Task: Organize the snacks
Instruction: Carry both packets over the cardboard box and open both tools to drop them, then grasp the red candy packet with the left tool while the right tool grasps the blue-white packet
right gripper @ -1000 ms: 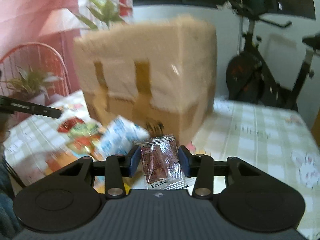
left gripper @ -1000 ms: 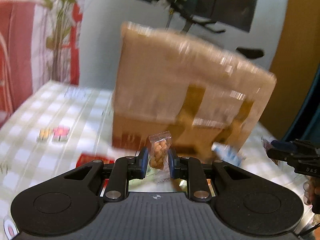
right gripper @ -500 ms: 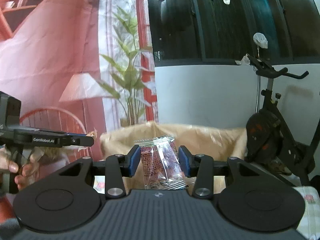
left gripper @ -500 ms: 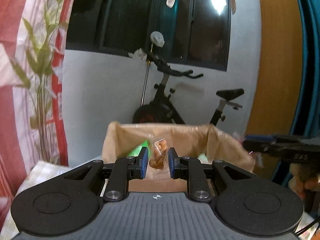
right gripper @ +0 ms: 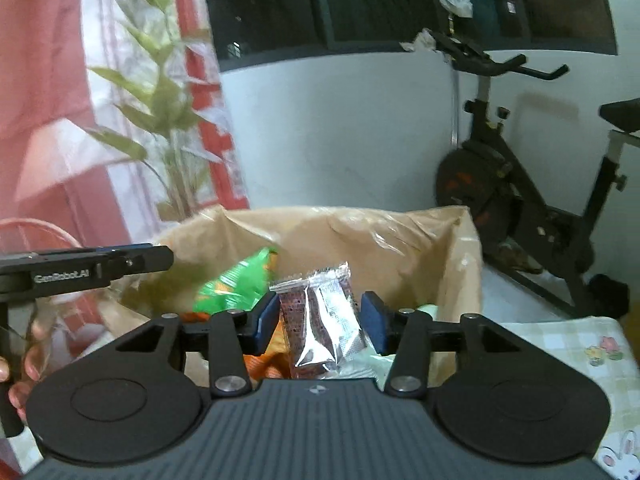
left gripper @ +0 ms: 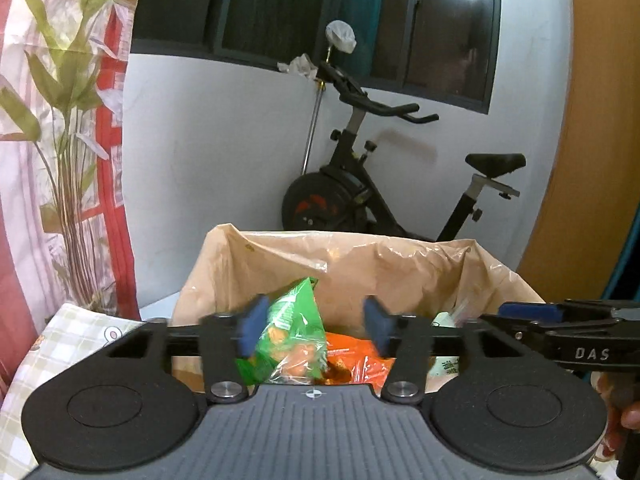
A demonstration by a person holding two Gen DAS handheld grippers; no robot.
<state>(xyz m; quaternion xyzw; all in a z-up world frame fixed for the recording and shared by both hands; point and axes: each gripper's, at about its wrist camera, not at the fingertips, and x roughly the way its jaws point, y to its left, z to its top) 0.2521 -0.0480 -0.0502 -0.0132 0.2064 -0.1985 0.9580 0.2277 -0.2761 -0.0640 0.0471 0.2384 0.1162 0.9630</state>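
Observation:
A cardboard box [left gripper: 216,276] lined with clear plastic stands open below both grippers; it also shows in the right wrist view [right gripper: 460,264]. A green snack bag [left gripper: 288,340] and an orange packet [left gripper: 348,356] lie inside it. My left gripper [left gripper: 314,328] is open and empty above the box. My right gripper [right gripper: 320,320] has its jaws spread slightly wider than a clear packet of dark snack [right gripper: 320,316], which hangs between them over the box. The right gripper's body [left gripper: 568,344] shows at the right edge of the left wrist view.
A black exercise bike [left gripper: 360,200] stands behind the box against a white wall. A plant [right gripper: 160,120] and a red and white curtain are at the left. A checked tablecloth [right gripper: 560,344] shows beside the box.
Both grippers have lifted from the table to above the open box. My left gripper has opened and its packet of nuts is gone. The right jaws have widened around the dark packet.

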